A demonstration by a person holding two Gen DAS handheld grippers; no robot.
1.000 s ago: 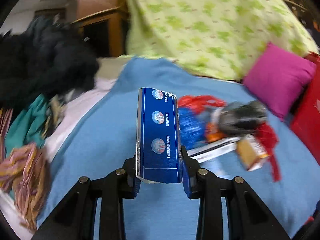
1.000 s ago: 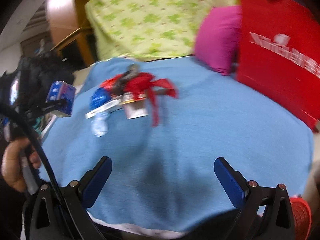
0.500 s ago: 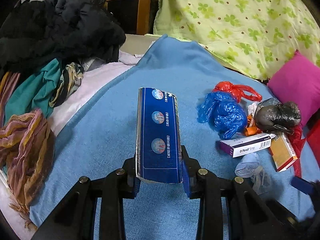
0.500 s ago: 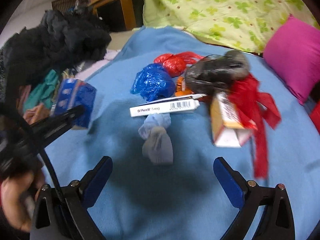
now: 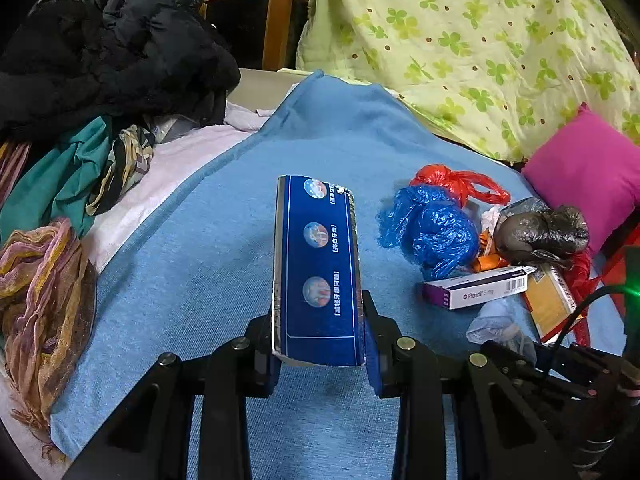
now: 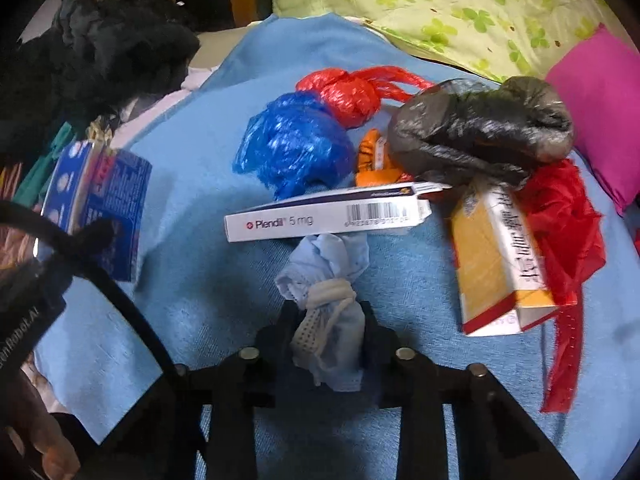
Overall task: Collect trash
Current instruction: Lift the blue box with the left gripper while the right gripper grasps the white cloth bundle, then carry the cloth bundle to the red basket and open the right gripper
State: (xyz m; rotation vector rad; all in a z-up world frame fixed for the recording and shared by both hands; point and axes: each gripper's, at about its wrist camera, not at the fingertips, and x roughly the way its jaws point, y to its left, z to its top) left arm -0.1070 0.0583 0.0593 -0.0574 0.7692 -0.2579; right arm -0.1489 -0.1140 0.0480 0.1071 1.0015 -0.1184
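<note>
Surface: blue blanket (image 5: 208,264) on a bed, clothes heaped to one side.
Mask: crumpled face mask (image 6: 328,312) clenched in the right gripper (image 6: 326,344), lying just under the white box (image 6: 328,216).
Left gripper: left gripper (image 5: 320,340) clamped on a blue box (image 5: 318,264), held above the blanket.
Pile: blue bag (image 6: 296,148), red bag (image 6: 348,96), black bag (image 6: 480,128), yellow box (image 6: 496,256), all touching.
Risk: the mask's loose cloth could slip free or drag the white box when lifted.
Room: green quilt (image 5: 480,40), pink pillow (image 5: 588,168) behind.

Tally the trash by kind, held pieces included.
Knotted plastic bags: 3 (blue, red, black)
Cardboard boxes: 3 (dark blue box, Plendil box, yellow box)
Balled face mask: 1
Orange wrapper: 1
Loose red plastic: 1
Total: 9
</note>
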